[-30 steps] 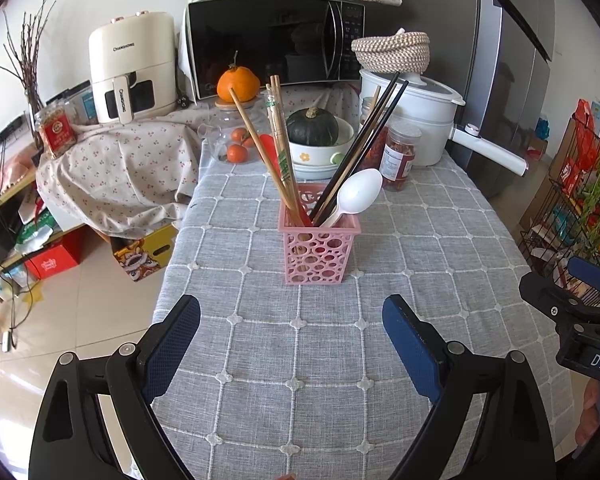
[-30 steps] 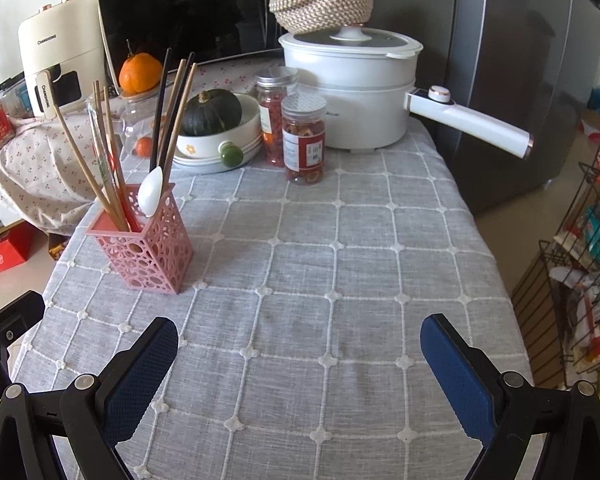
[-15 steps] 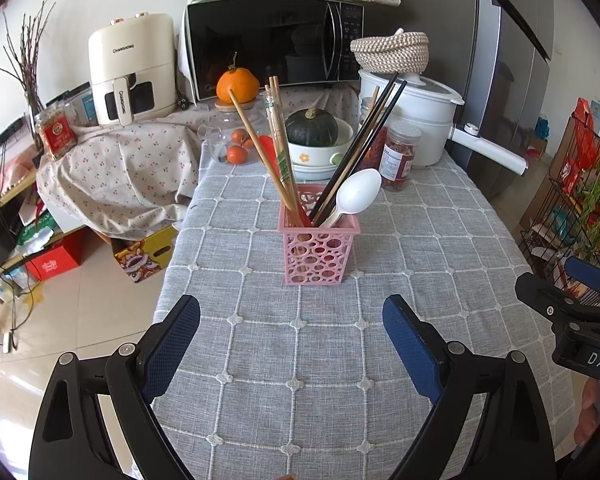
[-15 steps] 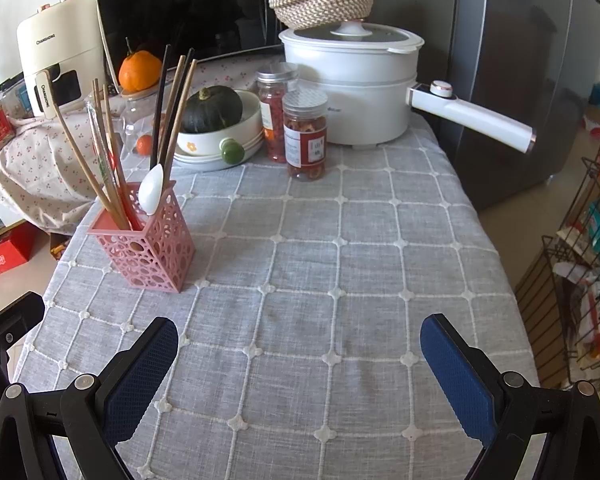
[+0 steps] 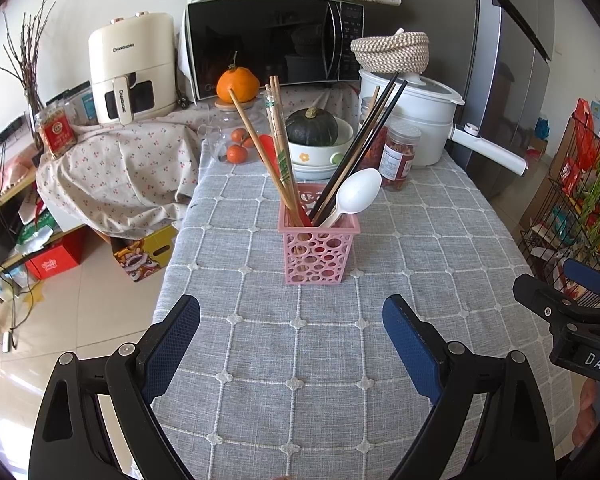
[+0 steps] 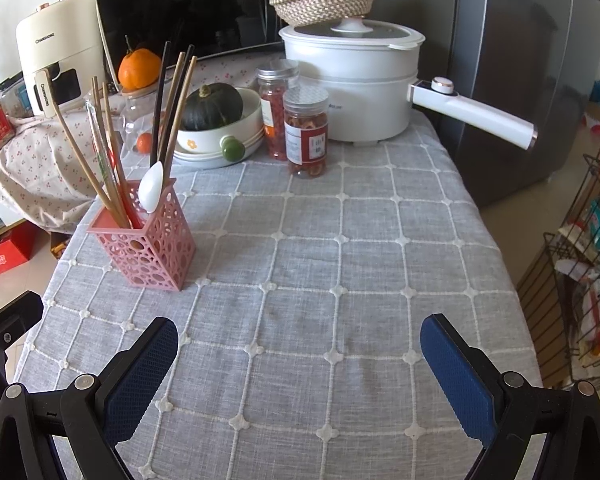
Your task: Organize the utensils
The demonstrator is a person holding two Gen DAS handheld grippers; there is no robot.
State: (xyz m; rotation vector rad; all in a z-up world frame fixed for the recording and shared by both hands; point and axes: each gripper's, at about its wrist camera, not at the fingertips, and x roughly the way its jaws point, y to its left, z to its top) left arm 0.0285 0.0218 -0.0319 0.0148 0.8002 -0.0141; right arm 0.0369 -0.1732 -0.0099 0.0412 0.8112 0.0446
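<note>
A pink perforated utensil holder [image 5: 318, 248] [image 6: 146, 244] stands upright on the grey checked tablecloth [image 5: 300, 340]. In it lean wooden chopsticks [image 5: 256, 144] [image 6: 80, 156], black chopsticks [image 5: 364, 136] [image 6: 159, 104] and a white spoon [image 5: 354, 196] [image 6: 151, 190]. My left gripper [image 5: 292, 312] hangs open in front of the holder, a short way back, with nothing between its fingers. My right gripper [image 6: 298, 336] is open too, over bare cloth to the right of the holder; part of it shows at the left wrist view's right edge.
At the table's far end stand a white pot [image 6: 352, 80] with a long handle [image 6: 472, 116], two jars [image 6: 306, 132], a bowl holding a dark squash [image 6: 212, 106], a microwave [image 5: 272, 40] and an air fryer [image 5: 130, 68]. A wire rack [image 6: 588, 240] stands off the right edge.
Both grippers have drawn back slightly from the table's far end; the holder and utensils have not moved. Both stay open.
</note>
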